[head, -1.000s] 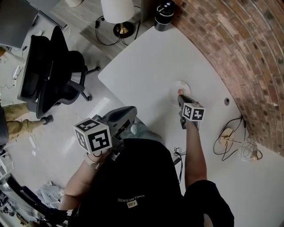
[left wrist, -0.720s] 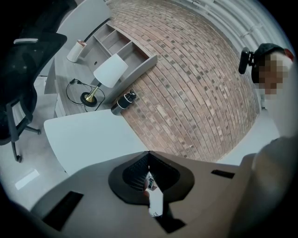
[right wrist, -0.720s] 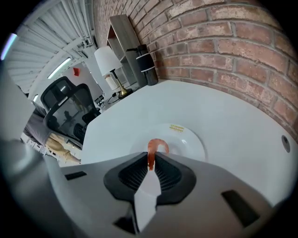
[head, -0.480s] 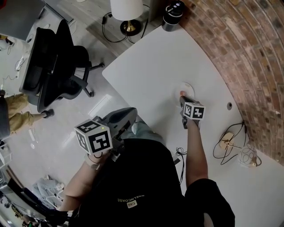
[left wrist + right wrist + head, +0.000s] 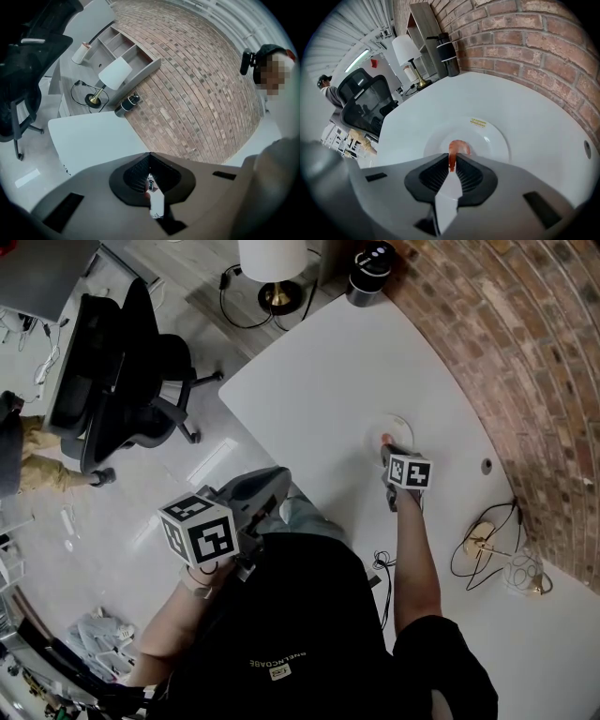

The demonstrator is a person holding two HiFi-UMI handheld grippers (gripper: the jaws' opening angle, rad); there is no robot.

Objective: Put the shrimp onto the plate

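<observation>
A small white plate (image 5: 494, 136) lies on the white table by the brick wall, also seen as the plate (image 5: 401, 425) in the head view. My right gripper (image 5: 452, 160) is shut on the tail end of an orange shrimp (image 5: 458, 146). The shrimp's curled body hangs over the near half of the plate; whether it touches the plate I cannot tell. In the head view the right gripper (image 5: 388, 450) sits at the plate's near edge with the shrimp (image 5: 384, 438) at its tip. My left gripper (image 5: 270, 484) is shut on nothing, off the table's near edge; its jaws (image 5: 150, 163) meet.
A black cylinder (image 5: 371, 268) stands at the table's far corner, with a floor lamp (image 5: 273, 263) beside it. A cable and a brass object (image 5: 480, 538) lie at the table's right. A cable hole (image 5: 487, 465) is near the wall. An office chair (image 5: 112, 371) stands left.
The right gripper has edged slightly toward the plate with the shrimp still in it. The left gripper has stayed where it was.
</observation>
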